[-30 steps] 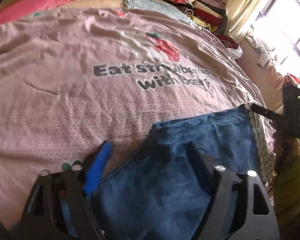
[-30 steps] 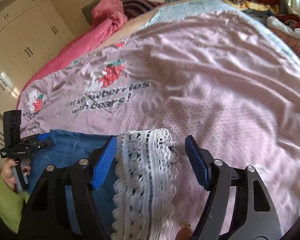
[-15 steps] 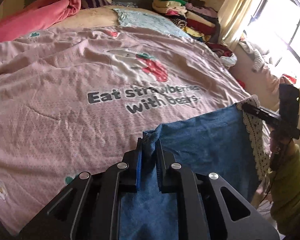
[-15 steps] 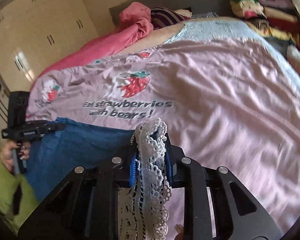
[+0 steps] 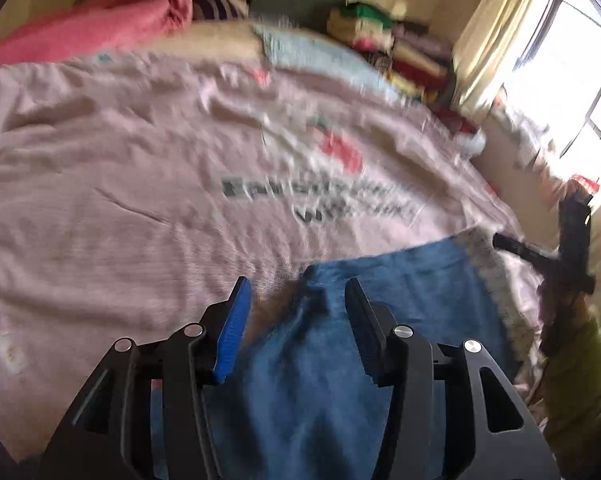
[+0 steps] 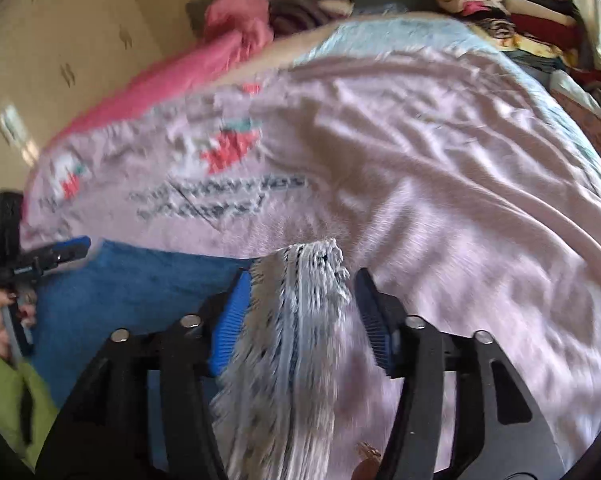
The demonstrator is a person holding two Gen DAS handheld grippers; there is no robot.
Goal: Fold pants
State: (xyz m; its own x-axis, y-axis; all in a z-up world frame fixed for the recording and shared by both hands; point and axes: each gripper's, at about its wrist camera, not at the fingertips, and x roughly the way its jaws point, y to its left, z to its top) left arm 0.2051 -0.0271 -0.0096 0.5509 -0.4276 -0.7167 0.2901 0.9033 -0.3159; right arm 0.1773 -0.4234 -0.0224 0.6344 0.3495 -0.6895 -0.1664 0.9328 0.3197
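Blue denim pants (image 5: 384,312) with a white lace hem lie on the pink bedspread (image 5: 140,184) near its front edge. My left gripper (image 5: 298,300) is open, its jaws either side of the pants' blue corner. My right gripper (image 6: 304,292) is open around the lace hem (image 6: 296,320), which lies loose between the jaws. The blue cloth also shows in the right wrist view (image 6: 140,292). Each gripper shows in the other's view, at the pants' far end: the right one (image 5: 572,248) and the left one (image 6: 16,264). Both views are blurred.
A pink blanket (image 5: 100,24) and pillows lie at the head of the bed. Stacks of folded clothes (image 6: 512,4) stand at the far corner. A window with a curtain (image 5: 560,60) is to the right. A wardrobe (image 6: 60,60) stands to the left.
Both grippers were open a second ago, shut on the pants half a second ago, and have now opened and let go. The pants have dropped onto the bedspread.
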